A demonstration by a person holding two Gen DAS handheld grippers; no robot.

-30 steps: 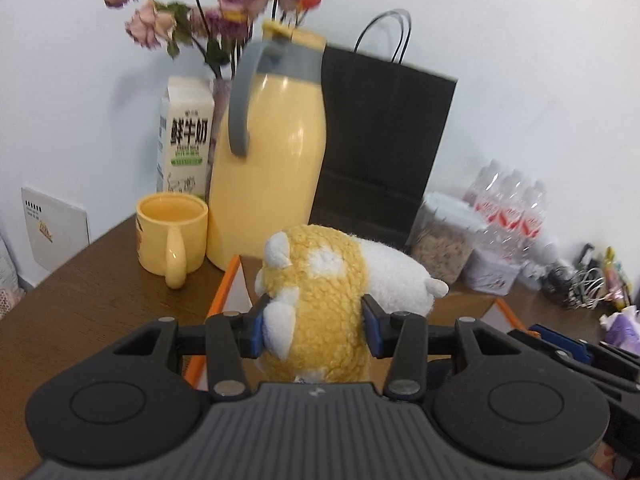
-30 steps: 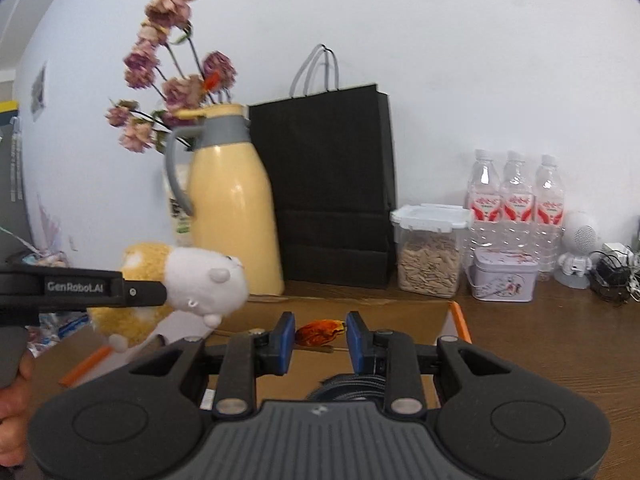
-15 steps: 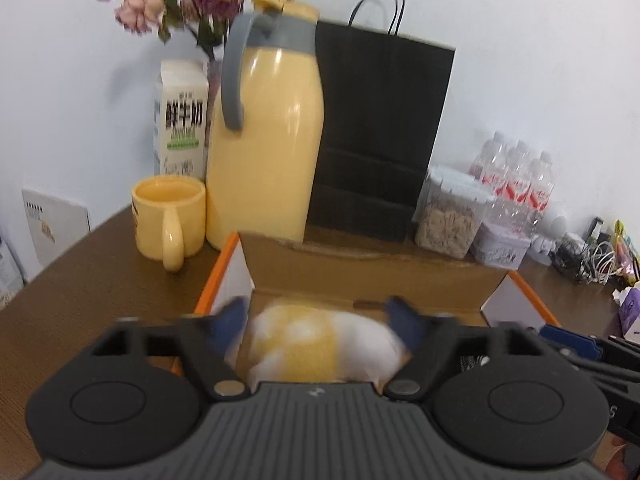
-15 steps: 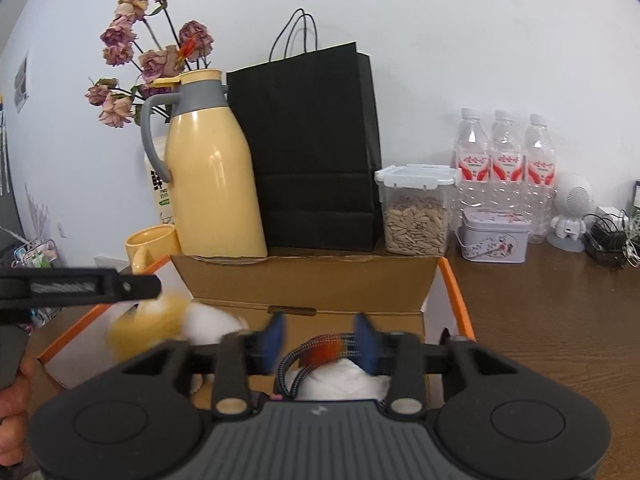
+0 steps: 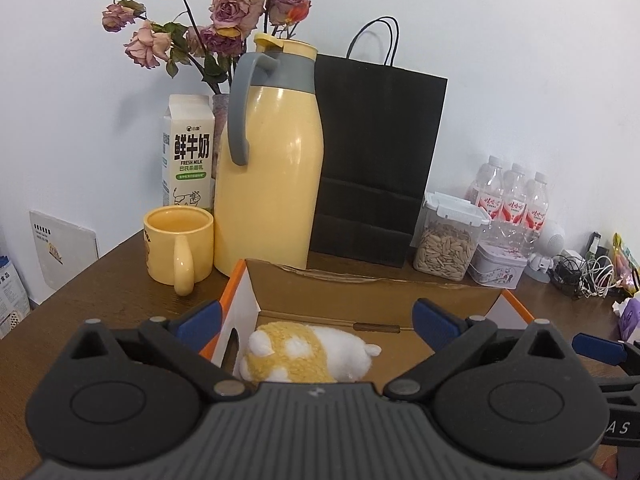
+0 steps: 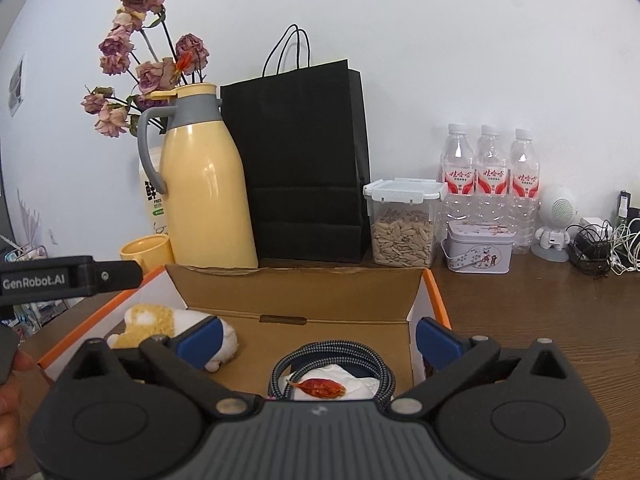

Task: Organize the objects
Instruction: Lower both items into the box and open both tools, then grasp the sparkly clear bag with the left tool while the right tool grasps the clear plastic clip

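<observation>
Plush toy [image 5: 304, 354] dropped into box [image 5: 372, 286], lying lengthwise, both claws spread

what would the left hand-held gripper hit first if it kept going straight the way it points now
Probably the plush toy lying in the cardboard box: it sits low between the open fingers of the left hand-held gripper. If the path runs higher, the box's back wall comes first; depth is unclear.

A plain white wall [image 6: 440, 40] rises right behind the brown wooden table [image 6: 540, 320]; soft, even light falls on both.
</observation>
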